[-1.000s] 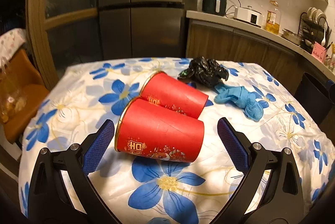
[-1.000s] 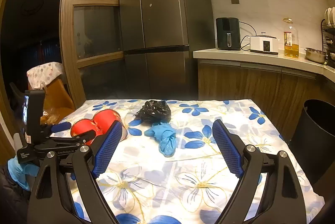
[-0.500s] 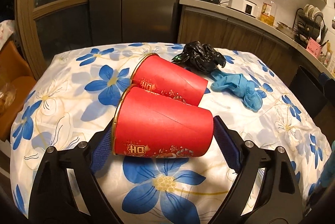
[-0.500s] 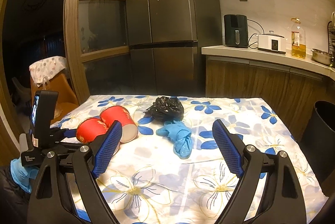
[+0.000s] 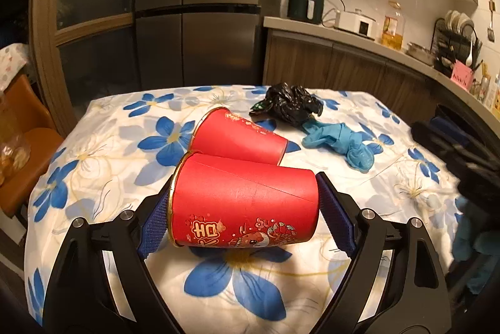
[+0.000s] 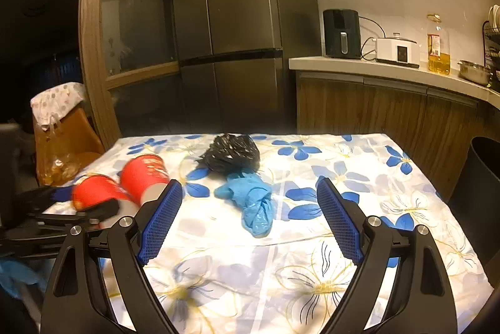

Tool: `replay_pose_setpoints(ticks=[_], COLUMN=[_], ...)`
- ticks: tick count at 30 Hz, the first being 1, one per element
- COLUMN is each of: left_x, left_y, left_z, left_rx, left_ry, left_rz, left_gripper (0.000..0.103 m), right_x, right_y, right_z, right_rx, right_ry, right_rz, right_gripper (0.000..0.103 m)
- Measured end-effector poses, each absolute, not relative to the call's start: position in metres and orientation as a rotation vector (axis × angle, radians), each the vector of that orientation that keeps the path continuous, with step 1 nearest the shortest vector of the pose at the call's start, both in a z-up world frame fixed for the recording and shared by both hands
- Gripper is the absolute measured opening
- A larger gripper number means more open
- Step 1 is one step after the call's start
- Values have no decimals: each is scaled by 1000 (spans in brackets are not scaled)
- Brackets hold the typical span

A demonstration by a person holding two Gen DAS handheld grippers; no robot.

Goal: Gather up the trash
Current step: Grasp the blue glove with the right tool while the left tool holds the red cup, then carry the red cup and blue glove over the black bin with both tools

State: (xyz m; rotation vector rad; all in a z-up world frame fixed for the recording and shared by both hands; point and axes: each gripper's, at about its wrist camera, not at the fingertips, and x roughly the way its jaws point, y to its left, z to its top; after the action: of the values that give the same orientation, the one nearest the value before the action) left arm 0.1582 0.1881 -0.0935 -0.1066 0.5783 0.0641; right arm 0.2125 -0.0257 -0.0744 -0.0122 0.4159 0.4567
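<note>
**Left jaws bracket a red cup on the flowered table**

While the near red cup (image 5: 243,206) lies on its side on the flowered tablecloth (image 5: 103,146), the left gripper (image 5: 243,212) has it between its blue pads (image 5: 154,221), one at the gold rim and one at the base. Its jaws have just been closing on the cup lengthwise and the pads now meet both ends. A second red cup (image 5: 239,138) lies just behind, touching the first. Farther back sit a crumpled black bag (image 5: 289,106) and, beside it, a blue glove (image 5: 339,142). At the right edge a dark bin (image 6: 484,187) stands off the table. Seen from the right wrist, the right gripper (image 6: 250,221) hangs over the cloth with its jaws wide and nothing between them; the glove lies ahead of them, the black bag beyond it.
</note>
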Motion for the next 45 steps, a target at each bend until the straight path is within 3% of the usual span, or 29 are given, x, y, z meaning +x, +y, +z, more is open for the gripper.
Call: replay_pose_setpoints(ticks=[3, 18, 19, 20, 23, 29, 45], left_x=[147, 97, 96, 96, 96, 93, 106], left_y=[190, 195, 194, 194, 190, 180, 101], left_z=[-90, -70, -67, -66, -62, -57, -41], left_rx=[-136, -230, -232, -233, -232, -224, -166], left_ry=[558, 476, 470, 466, 460, 450, 440], left_rz=[80, 190, 191, 193, 192, 181, 89], left_gripper=[84, 84, 84, 84, 84, 84, 84], right_x=[228, 283, 285, 287, 287, 265, 207], right_y=[-22, 2, 2, 3, 3, -18, -128], right_z=[-84, -126, -128, -130, -132, -114, -57], right_rx=[-12, -34, -36, -41, -47, -34, 77], right_ry=[442, 645, 659, 676, 689, 613, 461], right_rz=[448, 479, 481, 478, 485, 490, 420], right_gripper=[85, 53, 46, 32, 12, 5, 4])
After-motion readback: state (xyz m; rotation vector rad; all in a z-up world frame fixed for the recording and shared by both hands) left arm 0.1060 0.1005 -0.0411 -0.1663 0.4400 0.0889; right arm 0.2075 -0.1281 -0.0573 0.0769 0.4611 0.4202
